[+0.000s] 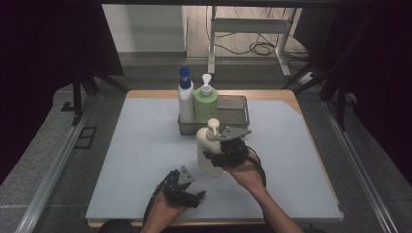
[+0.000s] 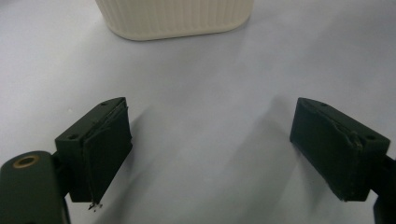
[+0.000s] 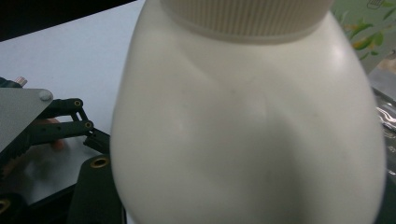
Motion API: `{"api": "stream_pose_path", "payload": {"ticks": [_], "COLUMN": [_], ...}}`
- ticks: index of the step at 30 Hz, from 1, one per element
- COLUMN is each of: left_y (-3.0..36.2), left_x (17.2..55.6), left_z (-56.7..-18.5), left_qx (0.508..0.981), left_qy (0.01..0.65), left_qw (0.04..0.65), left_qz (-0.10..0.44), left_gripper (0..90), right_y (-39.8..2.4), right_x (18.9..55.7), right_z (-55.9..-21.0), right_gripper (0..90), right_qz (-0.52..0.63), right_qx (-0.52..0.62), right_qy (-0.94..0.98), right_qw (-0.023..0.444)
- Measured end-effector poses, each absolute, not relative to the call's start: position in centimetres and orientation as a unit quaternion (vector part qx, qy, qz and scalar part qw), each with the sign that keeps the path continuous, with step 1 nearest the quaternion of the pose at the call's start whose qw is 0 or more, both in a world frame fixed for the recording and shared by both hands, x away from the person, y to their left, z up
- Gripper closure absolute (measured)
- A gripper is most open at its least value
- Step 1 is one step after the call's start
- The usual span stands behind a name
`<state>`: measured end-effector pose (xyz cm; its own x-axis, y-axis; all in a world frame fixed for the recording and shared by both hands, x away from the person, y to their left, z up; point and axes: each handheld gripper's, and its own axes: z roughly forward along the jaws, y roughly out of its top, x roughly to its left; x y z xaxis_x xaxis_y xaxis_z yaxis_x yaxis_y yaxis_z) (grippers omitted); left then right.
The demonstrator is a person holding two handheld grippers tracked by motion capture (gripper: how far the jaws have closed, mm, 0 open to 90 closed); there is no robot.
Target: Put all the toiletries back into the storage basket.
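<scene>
Currently the left gripper point(image 1: 194, 196) rests on the grey mat point(image 1: 136, 160) at 6 o'clock, jaws wide apart with nothing between them. At 1 o'clock from it the cream pump bottle point(image 1: 209, 151) stands upright near the mat's centre. The right gripper point(image 1: 214, 159) is around its body; whether the pads press cannot be told. At 12 o'clock a metal tray point(image 1: 232, 112) holds 2 bottles.

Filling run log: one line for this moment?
right gripper: around cream pump bottle, grip unclear | left gripper: open, empty | tray: two bottles
</scene>
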<state>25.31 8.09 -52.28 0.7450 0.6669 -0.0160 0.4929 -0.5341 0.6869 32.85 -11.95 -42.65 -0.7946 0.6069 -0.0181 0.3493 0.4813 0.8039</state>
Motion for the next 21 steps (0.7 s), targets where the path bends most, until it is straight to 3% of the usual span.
{"api": "stream_pose_path", "payload": {"ticks": [21], "left_y": [8.1], "left_x": [25.3], "left_z": [-52.3], "left_qx": [0.867], "left_qy": [0.335], "left_qw": [0.348], "left_qz": [0.125], "left_gripper": [12.3], "right_y": [-12.7], "right_x": [33.2], "right_z": [-41.3], "right_gripper": [38.2], "right_qz": [0.403], "right_qx": [0.293], "right_qy": [0.857], "right_qw": [0.13]}}
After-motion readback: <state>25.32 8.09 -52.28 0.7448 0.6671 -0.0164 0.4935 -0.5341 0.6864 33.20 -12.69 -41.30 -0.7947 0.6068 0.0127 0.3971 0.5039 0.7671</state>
